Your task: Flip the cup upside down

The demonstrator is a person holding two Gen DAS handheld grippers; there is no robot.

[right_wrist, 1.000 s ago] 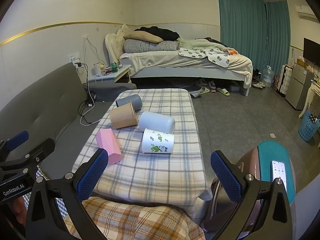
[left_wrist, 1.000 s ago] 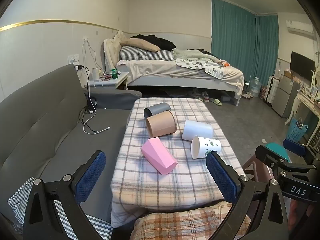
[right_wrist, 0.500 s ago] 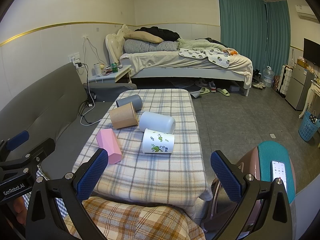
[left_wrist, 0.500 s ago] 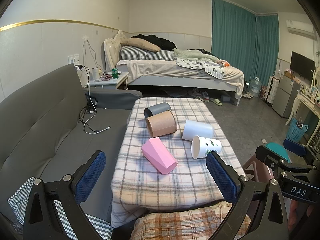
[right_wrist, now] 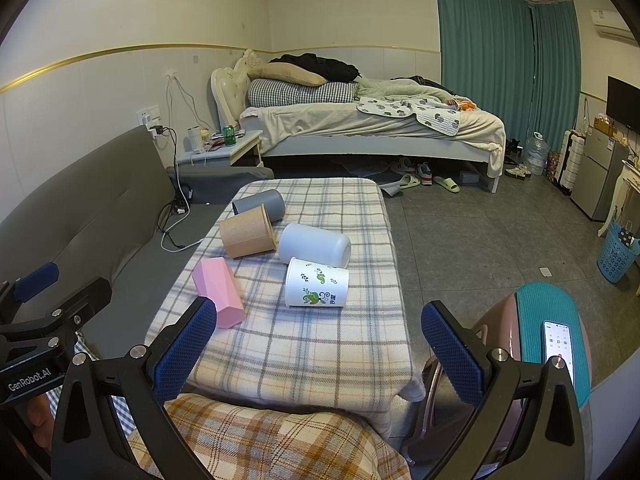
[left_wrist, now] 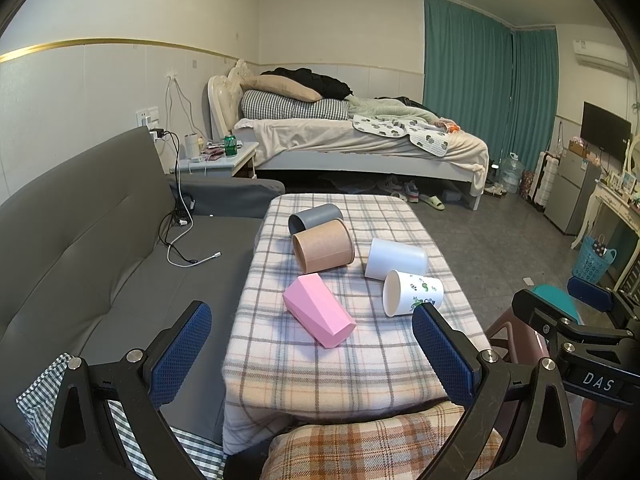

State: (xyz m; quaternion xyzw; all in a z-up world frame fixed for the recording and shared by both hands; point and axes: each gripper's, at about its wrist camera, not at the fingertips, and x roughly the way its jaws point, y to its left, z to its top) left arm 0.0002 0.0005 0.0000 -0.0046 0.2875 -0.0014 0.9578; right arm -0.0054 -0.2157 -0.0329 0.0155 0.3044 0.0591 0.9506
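Several cups lie on their sides on a plaid-covered table (left_wrist: pixel 344 364): a pink faceted cup (left_wrist: pixel 319 310) (right_wrist: pixel 218 292), a brown cup (left_wrist: pixel 323 245) (right_wrist: pixel 248 231), a grey cup (left_wrist: pixel 315 218) (right_wrist: pixel 259 204), a plain white cup (left_wrist: pixel 396 259) (right_wrist: pixel 314 245) and a white cup with green print (left_wrist: pixel 413 292) (right_wrist: pixel 317 282). My left gripper (left_wrist: pixel 312 350) is open and empty, short of the table's near edge. My right gripper (right_wrist: pixel 318 350) is open and empty, also at the near edge.
A grey sofa (left_wrist: pixel 80 240) with a cable runs along the table's left. A plaid cushion (left_wrist: pixel 380 444) lies just below the grippers. A stool with a phone (right_wrist: pixel 556 340) stands right of the table. A bed (left_wrist: pixel 360 140) is at the back.
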